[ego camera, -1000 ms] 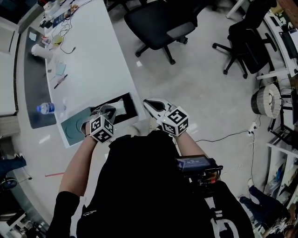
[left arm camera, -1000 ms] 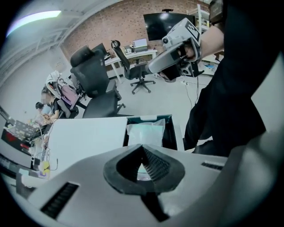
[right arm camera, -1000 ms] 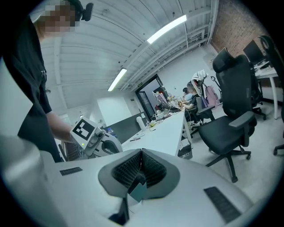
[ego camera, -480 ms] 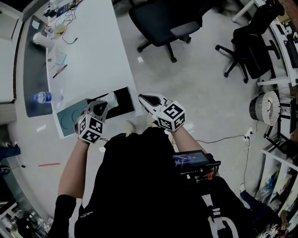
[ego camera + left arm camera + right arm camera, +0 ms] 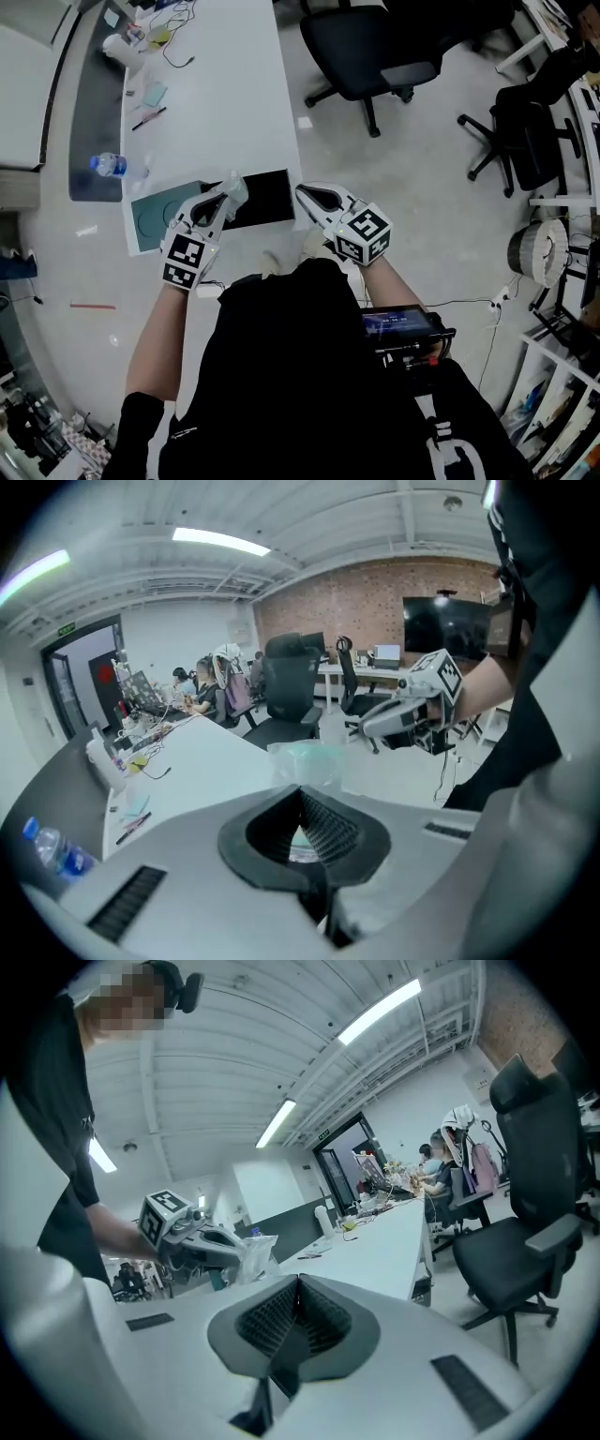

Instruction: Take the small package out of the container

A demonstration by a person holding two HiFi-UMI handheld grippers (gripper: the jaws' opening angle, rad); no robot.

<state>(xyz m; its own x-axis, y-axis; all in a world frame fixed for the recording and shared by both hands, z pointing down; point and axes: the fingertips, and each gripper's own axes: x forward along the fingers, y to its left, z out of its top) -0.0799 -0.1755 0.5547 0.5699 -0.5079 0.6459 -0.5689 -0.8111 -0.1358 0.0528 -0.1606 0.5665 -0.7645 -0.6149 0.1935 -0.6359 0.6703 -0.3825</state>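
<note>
At the near end of the white table [image 5: 220, 103], your left gripper [image 5: 221, 202], jaws clamped on the small clear package [image 5: 235, 187], has risen off the black container [image 5: 272, 199], so removal looks nearly done, while your right gripper [image 5: 306, 195] hangs beside it, jaws together and empty.

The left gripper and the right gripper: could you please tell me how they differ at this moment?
The left gripper is shut on a clear small package; the right gripper is shut on nothing. The left gripper is by the left end of the black container; the right gripper is past its right end, at the edge of the table. Both carry a marker cube and point toward the table.
</note>
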